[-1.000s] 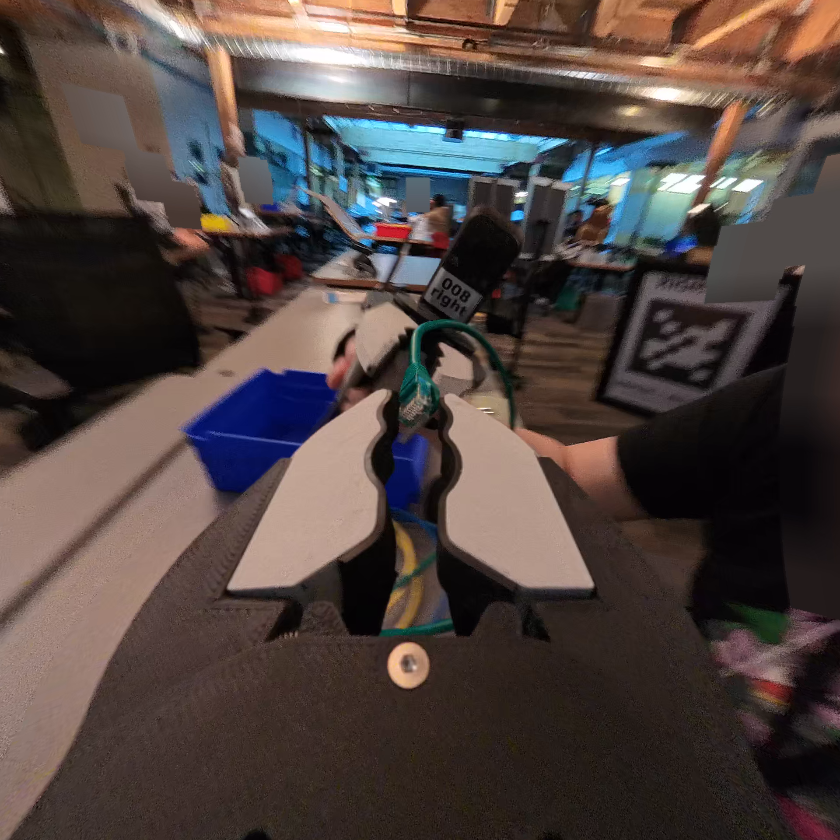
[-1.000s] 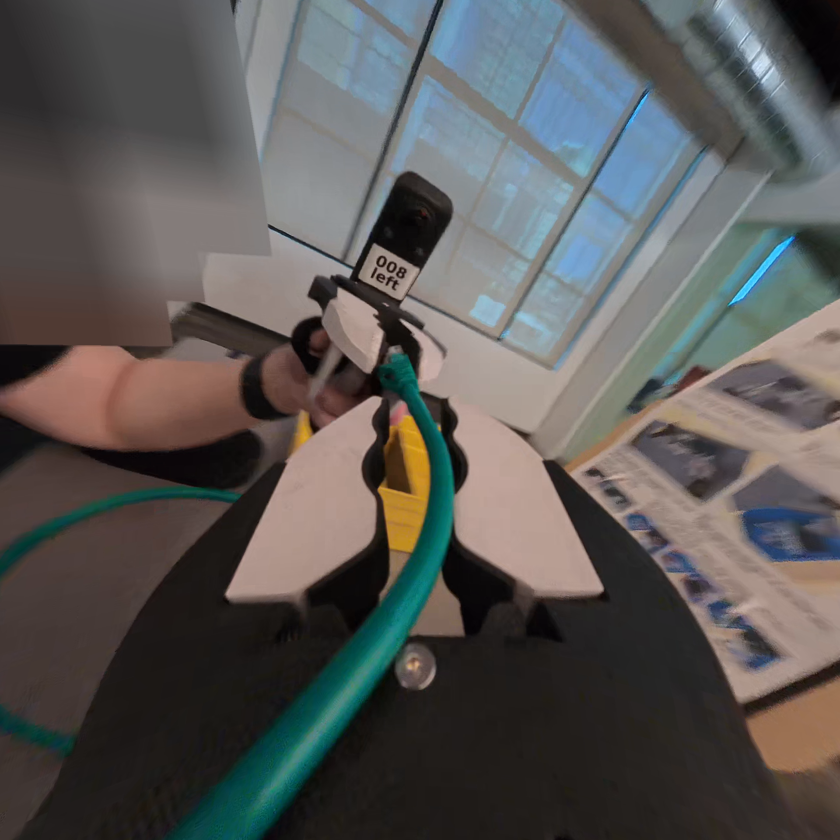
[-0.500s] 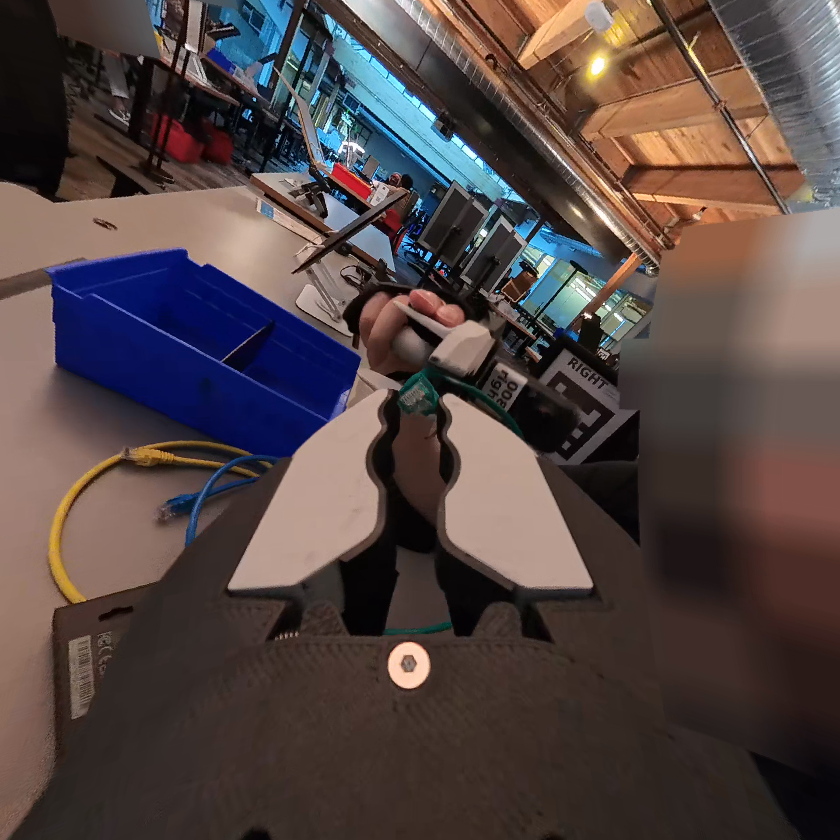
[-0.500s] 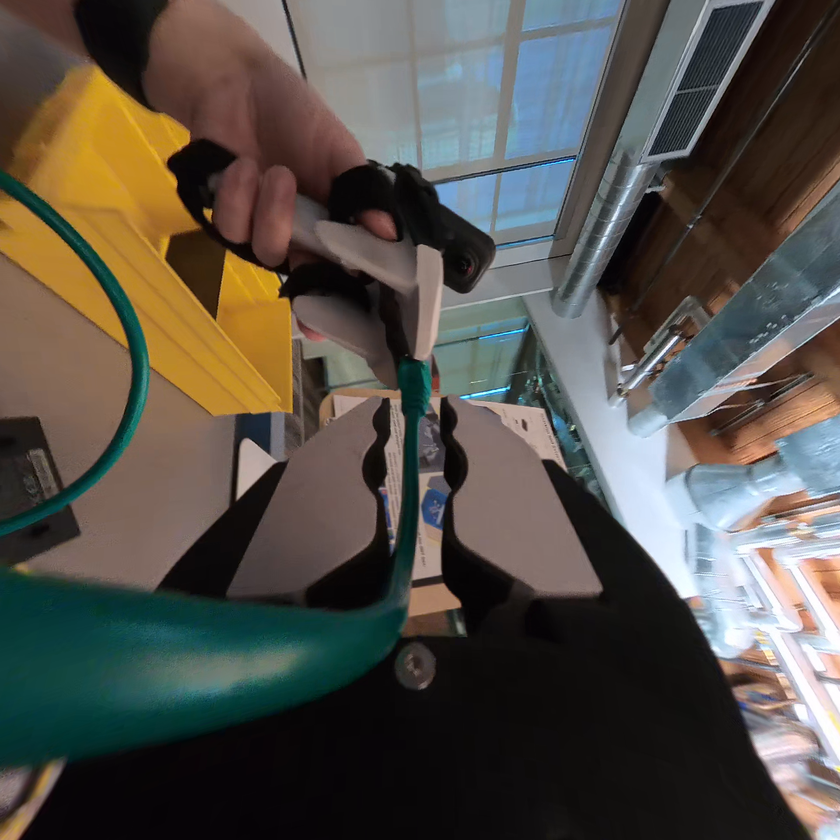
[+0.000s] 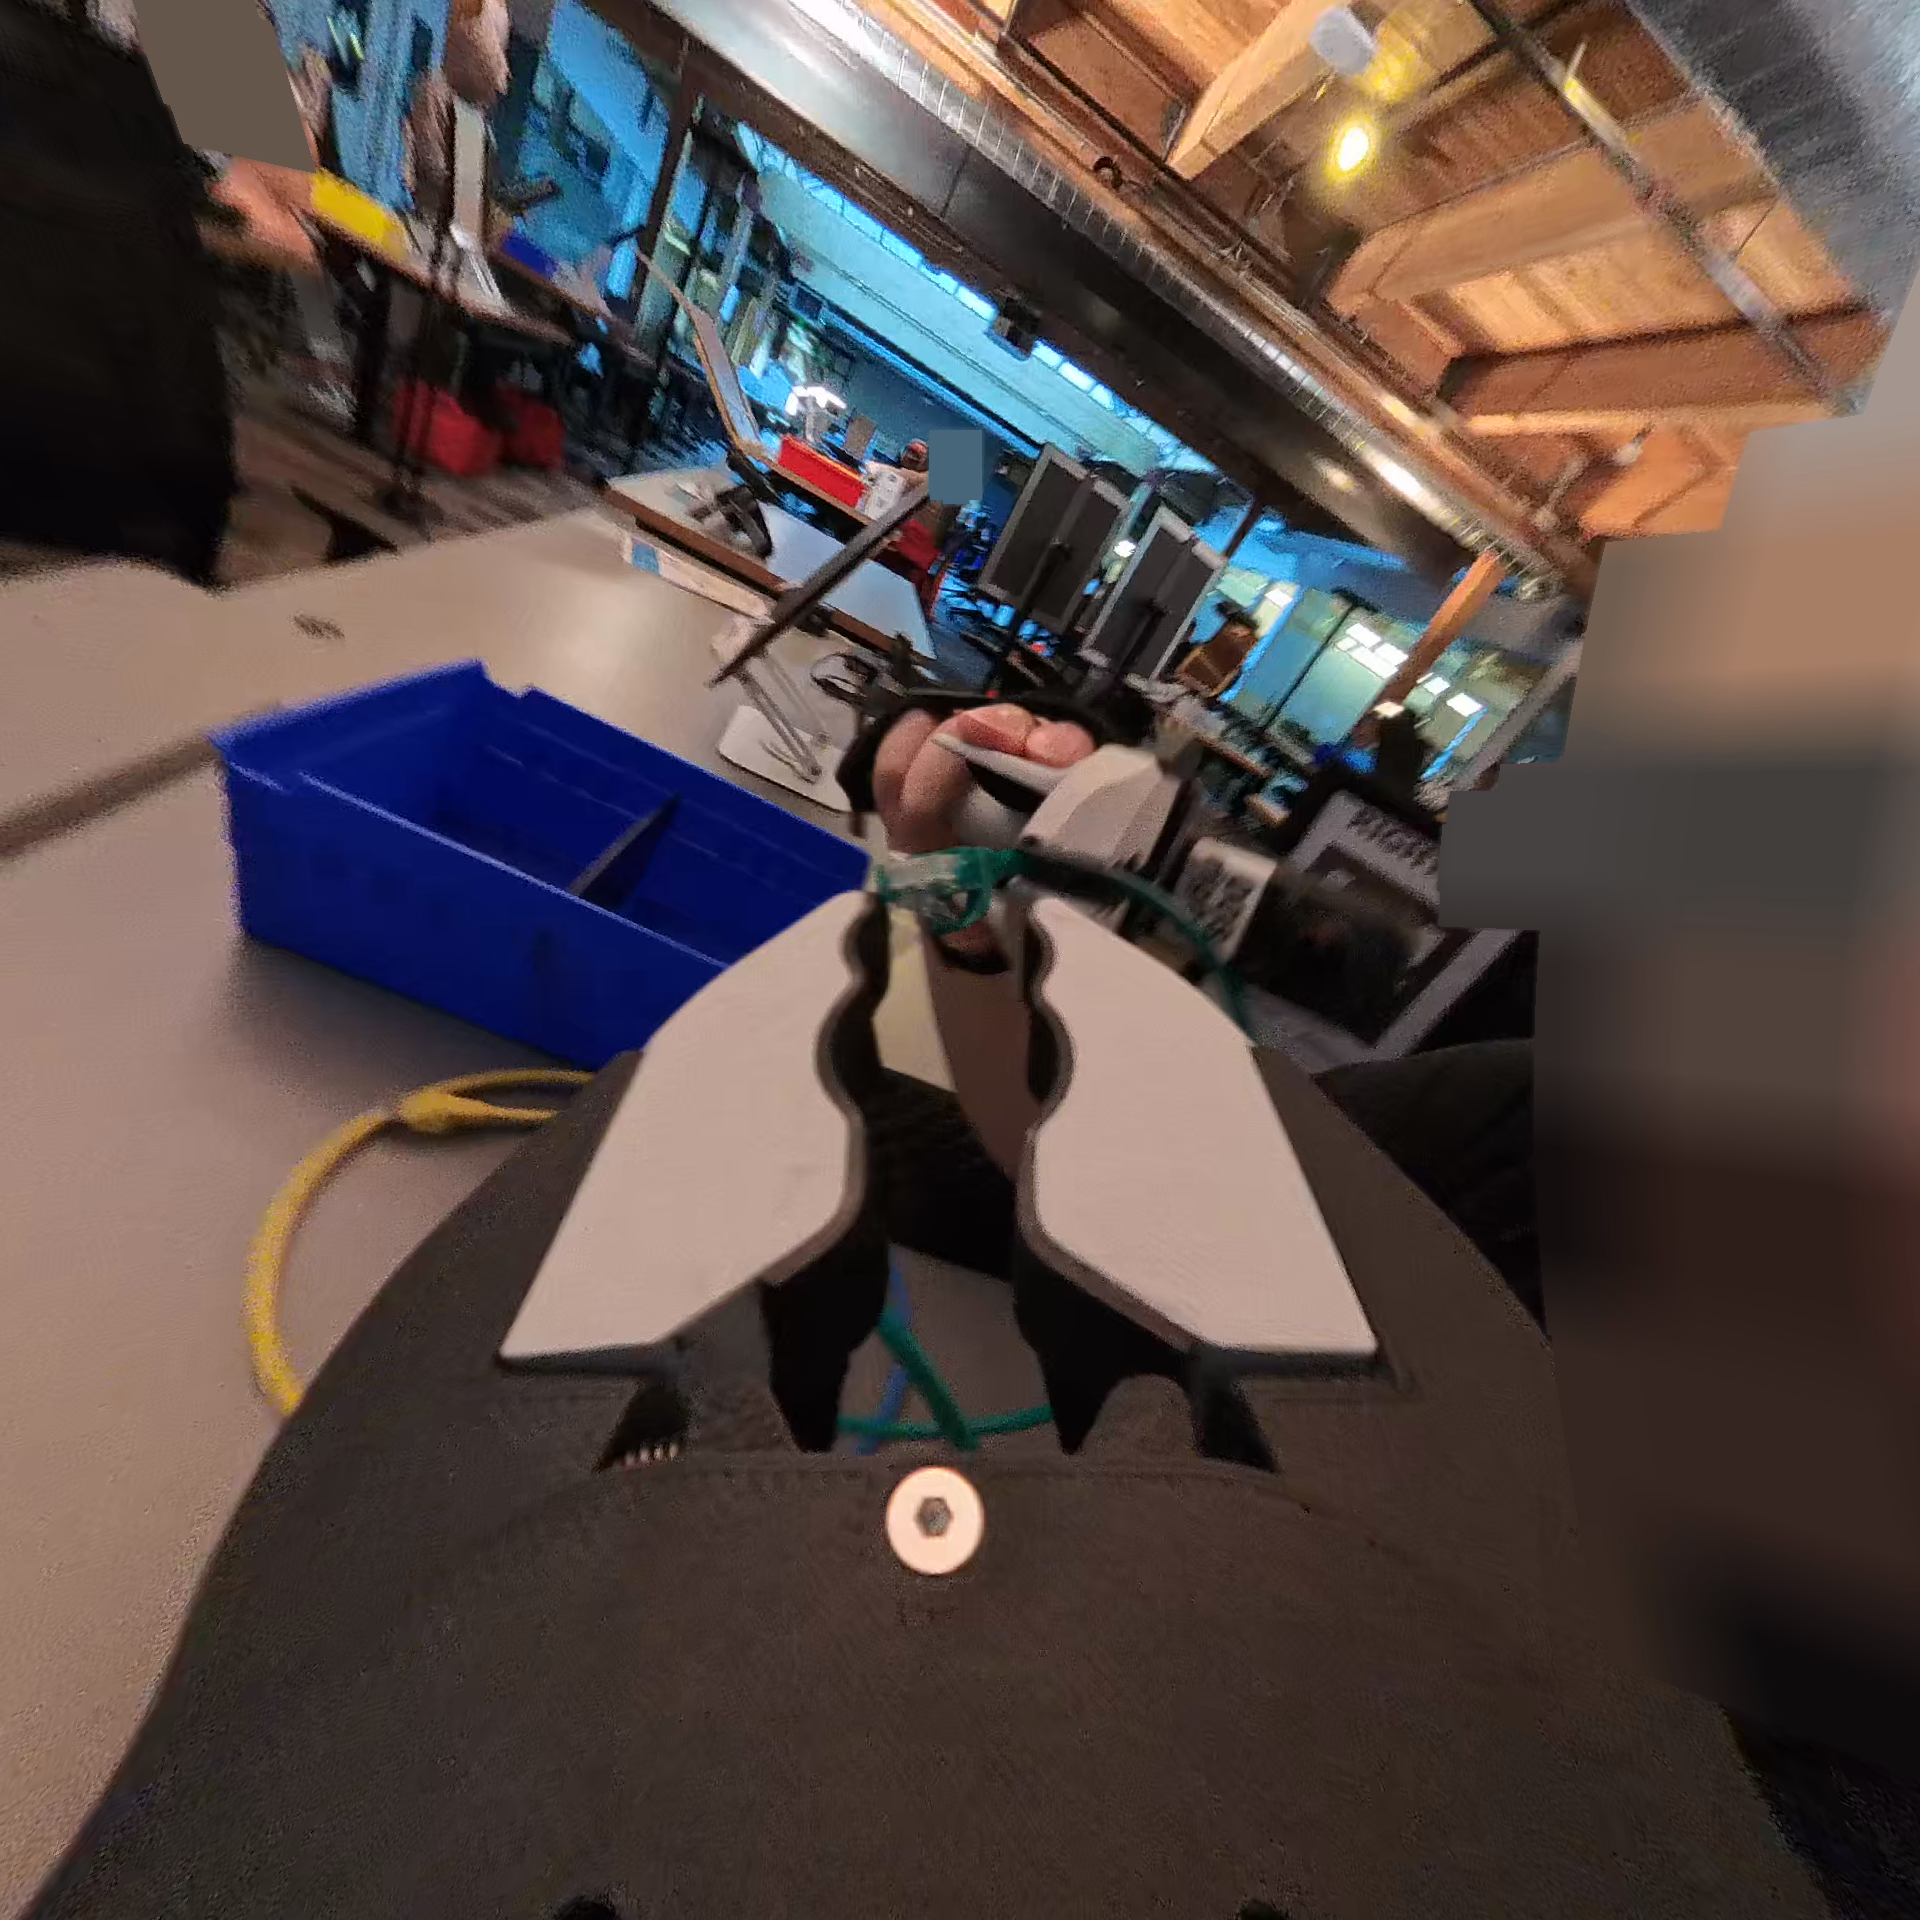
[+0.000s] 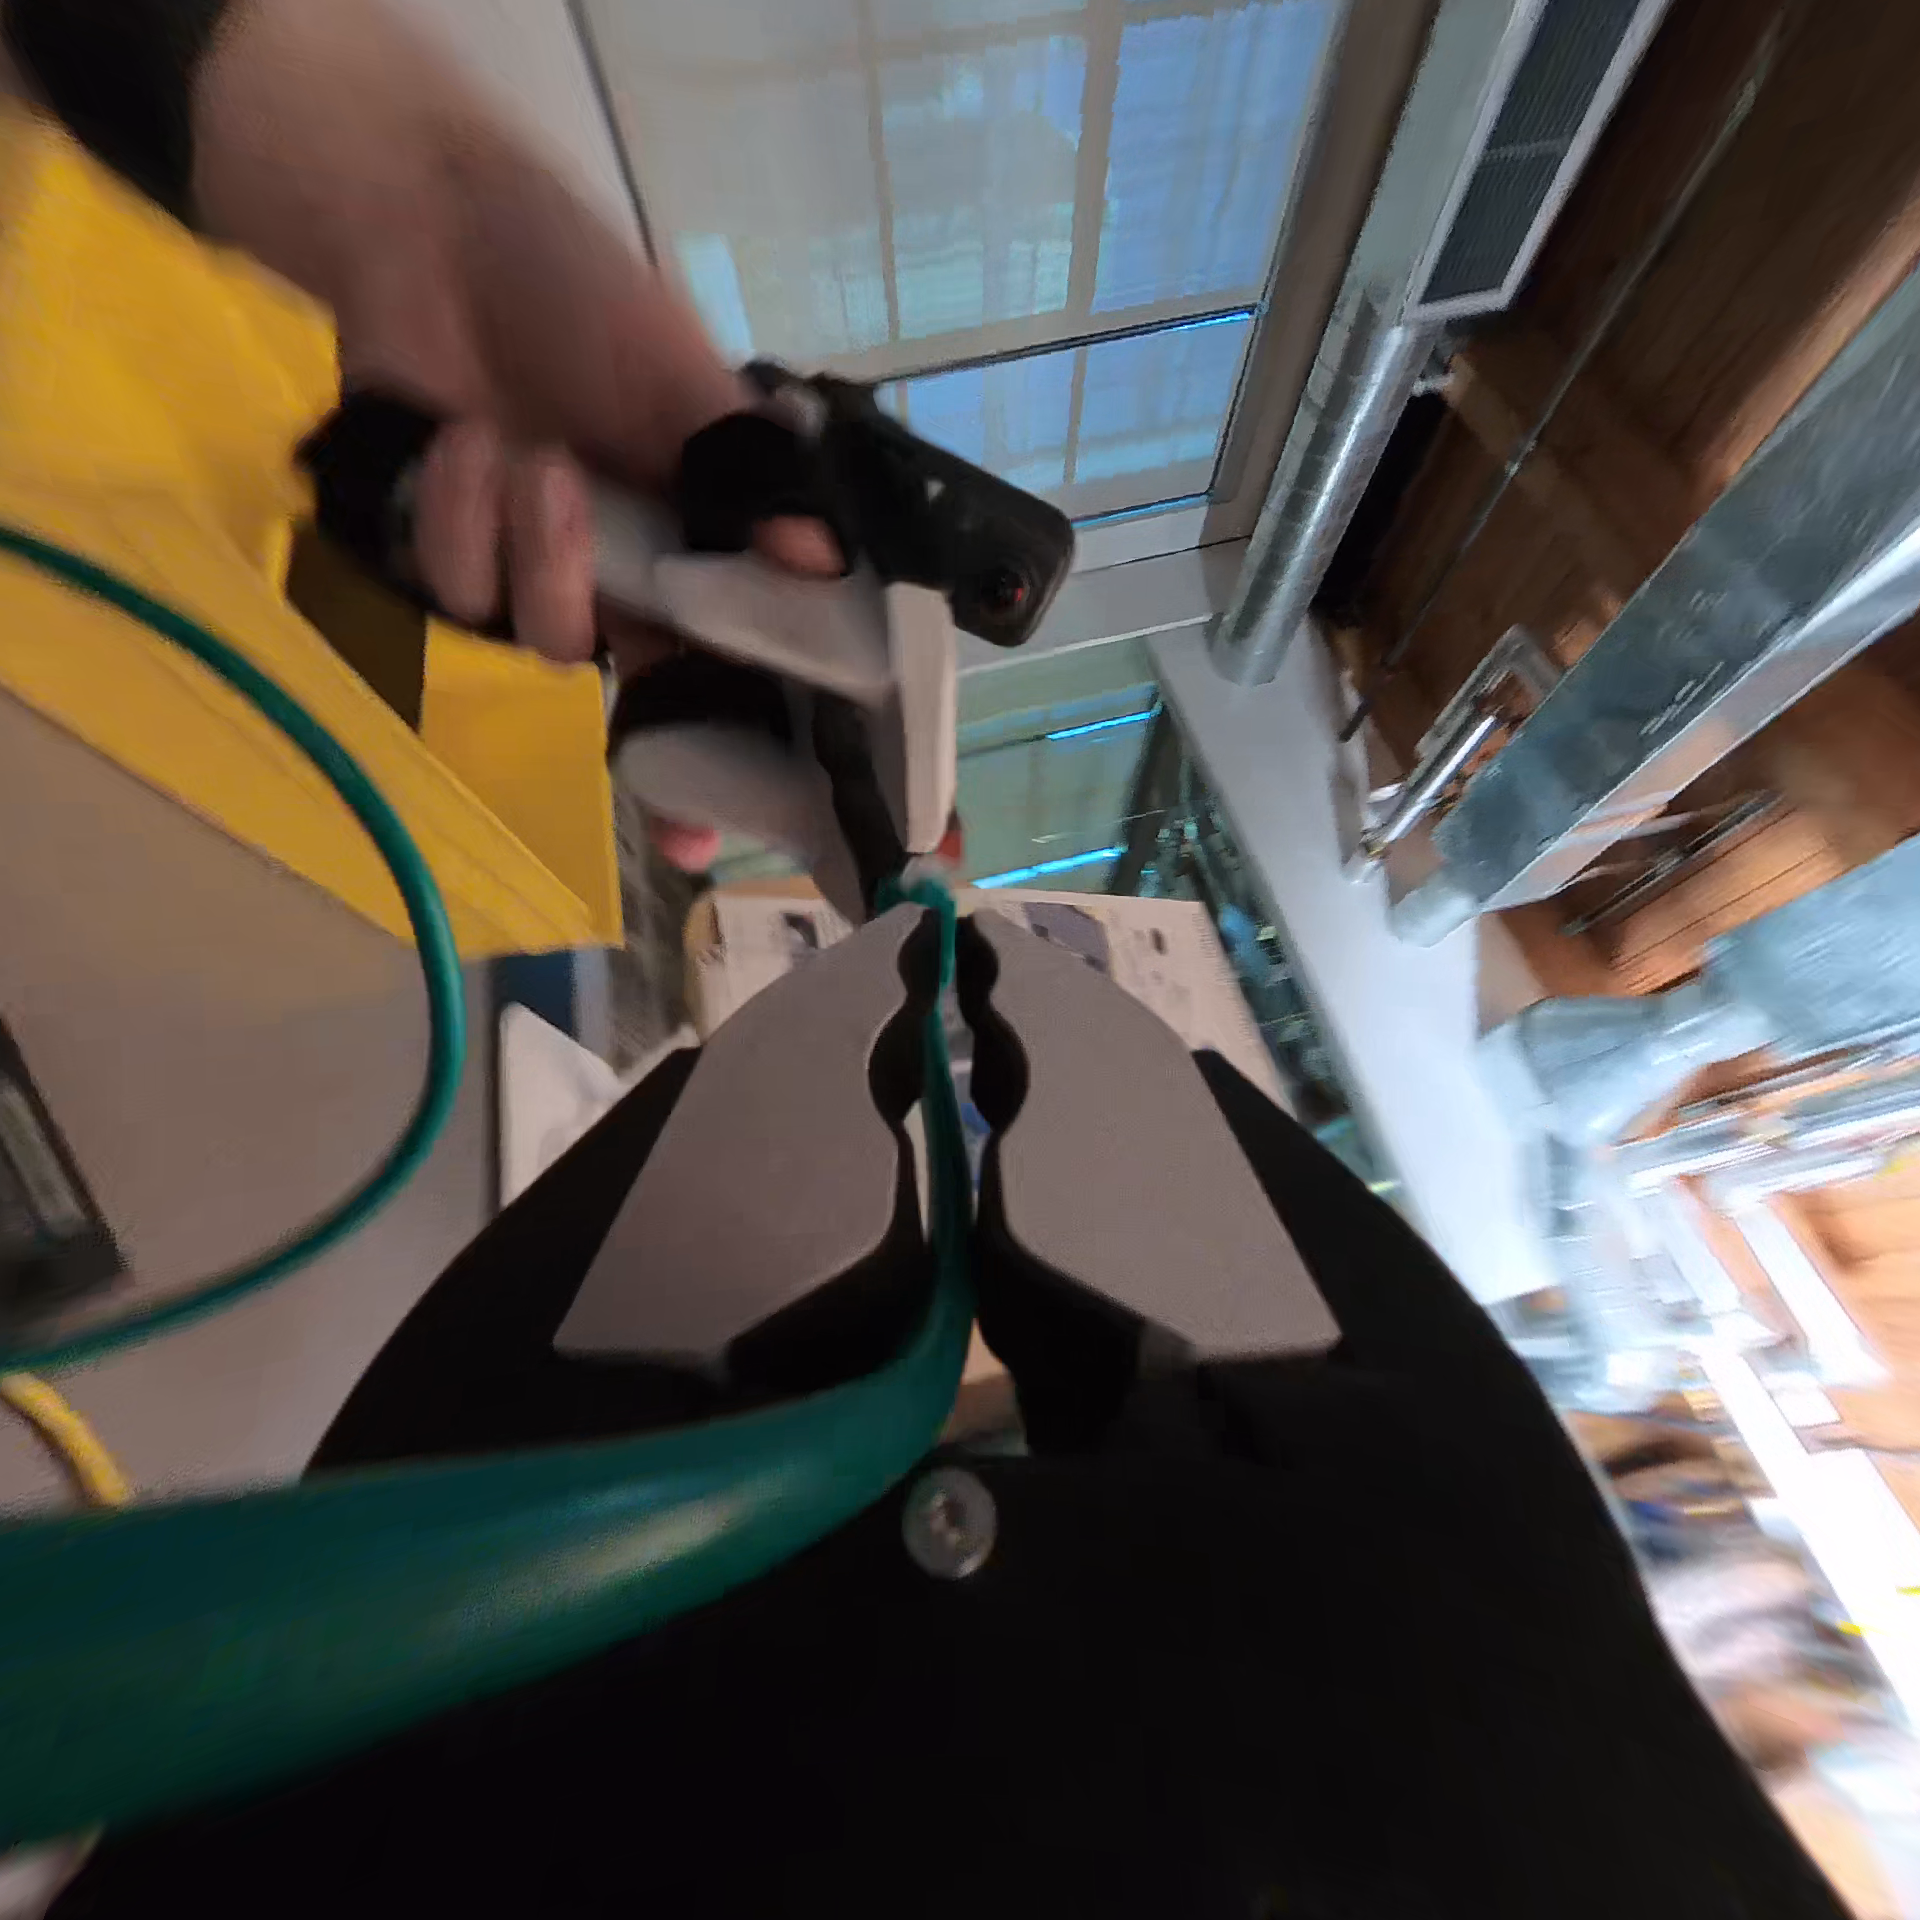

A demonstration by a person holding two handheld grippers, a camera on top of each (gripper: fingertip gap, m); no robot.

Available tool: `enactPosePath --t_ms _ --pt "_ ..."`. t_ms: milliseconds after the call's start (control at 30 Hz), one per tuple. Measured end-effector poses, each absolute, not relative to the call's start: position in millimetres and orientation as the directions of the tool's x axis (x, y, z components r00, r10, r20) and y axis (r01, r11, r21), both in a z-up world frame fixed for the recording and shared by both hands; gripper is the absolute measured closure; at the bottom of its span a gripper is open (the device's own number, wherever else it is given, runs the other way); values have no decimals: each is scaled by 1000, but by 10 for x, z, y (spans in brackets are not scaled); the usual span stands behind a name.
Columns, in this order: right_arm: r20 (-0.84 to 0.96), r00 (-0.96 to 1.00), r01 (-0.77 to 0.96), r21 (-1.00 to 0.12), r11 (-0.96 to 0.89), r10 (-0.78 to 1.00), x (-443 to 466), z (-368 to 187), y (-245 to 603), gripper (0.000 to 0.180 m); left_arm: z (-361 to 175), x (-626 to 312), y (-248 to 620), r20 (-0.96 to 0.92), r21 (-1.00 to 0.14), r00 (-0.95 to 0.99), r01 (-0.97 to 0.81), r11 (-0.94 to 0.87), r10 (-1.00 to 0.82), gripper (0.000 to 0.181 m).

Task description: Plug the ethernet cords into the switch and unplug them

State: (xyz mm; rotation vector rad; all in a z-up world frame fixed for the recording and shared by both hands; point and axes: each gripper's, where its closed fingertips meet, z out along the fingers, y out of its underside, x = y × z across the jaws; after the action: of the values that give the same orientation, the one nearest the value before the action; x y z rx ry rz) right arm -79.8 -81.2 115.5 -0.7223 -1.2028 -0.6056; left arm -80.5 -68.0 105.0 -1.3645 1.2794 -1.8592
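Two handheld grippers meet tip to tip above a grey table (image 5: 156, 1039), passing a green ethernet cord between them. In the left wrist view, the left gripper (image 5: 948, 920) has its two grey fingers parted by a narrow gap, and the cord's green plug (image 5: 930, 888) sits just past their tips at 12 o'clock; motion blur makes it hard to tell whether the tips touch the plug, so whether this claw grips anything cannot be told. Beyond it a hand (image 5: 956, 764) holds the right gripper. A blue bin (image 5: 447, 894) with a dark divider sits on the table at 10 o'clock, and a yellow cord (image 5: 312, 1184) loops on the surface at 9 o'clock. In the right wrist view, the right gripper (image 6: 943, 930) is pinched tight on the green ethernet cord (image 6: 940, 1122), which runs back between the fingers, then sweeps thick and blurred across the lower left. The left gripper's tips meet the cord at 12 o'clock, held by a hand (image 6: 488, 343). A yellow bin (image 6: 156, 499) fills the 10 o'clock area. The switch is only partly visible, a dark edge (image 6: 42, 1184) at 9 o'clock.
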Motion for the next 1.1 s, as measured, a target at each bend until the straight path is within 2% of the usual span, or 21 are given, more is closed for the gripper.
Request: enactPosePath --t_ms 67,200,300,333,433,533,667,867,1000,1100 --pt "904 400 637 -391 664 150 -807 1236 -848 177 1064 -809 -697 301 -952 -365 -66 -298 -881 145" --pt "635 561 304 -755 582 531 -804 1380 -879 177 1114 -803 -728 88 -993 -303 43 -106 -949 138" --pt "361 560 26 -907 420 746 -743 1491 -885 177 1237 -851 -760 10 -986 -297 156 -59 -955 140" --pt "267 528 -66 -934 352 806 -732 1522 -893 177 1246 -840 -710 -9 -984 -252 173 -35 -968 135" --pt "55 380 -223 -964 149 924 -799 1508 -917 178 1261 -862 -710 -114 -973 -197 223 69 -974 132" --pt "-32 303 -285 -957 59 953 -859 1496 -918 178 1194 -858 -810 -157 -977 -220 179 118 -963 133" --pt "-68 367 -313 -948 55 928 -799 1518 -820 178 1194 -906 -910 -73 -991 -325 132 31 -943 132" --pt "-93 442 -361 -929 82 892 -683 1581 -742 178 1144 -843 -874 28 -996 -334 73 -55 -942 127" --pt "-70 496 -345 -931 122 865 -676 1564 -691 177 1126 -750 -824 32 -995 -278 86 -58 -960 165" --pt "-29 493 -315 -938 147 870 -687 1536 -697 176 1091 -740 -793 109 -992 -296 24 -121 -949 166"
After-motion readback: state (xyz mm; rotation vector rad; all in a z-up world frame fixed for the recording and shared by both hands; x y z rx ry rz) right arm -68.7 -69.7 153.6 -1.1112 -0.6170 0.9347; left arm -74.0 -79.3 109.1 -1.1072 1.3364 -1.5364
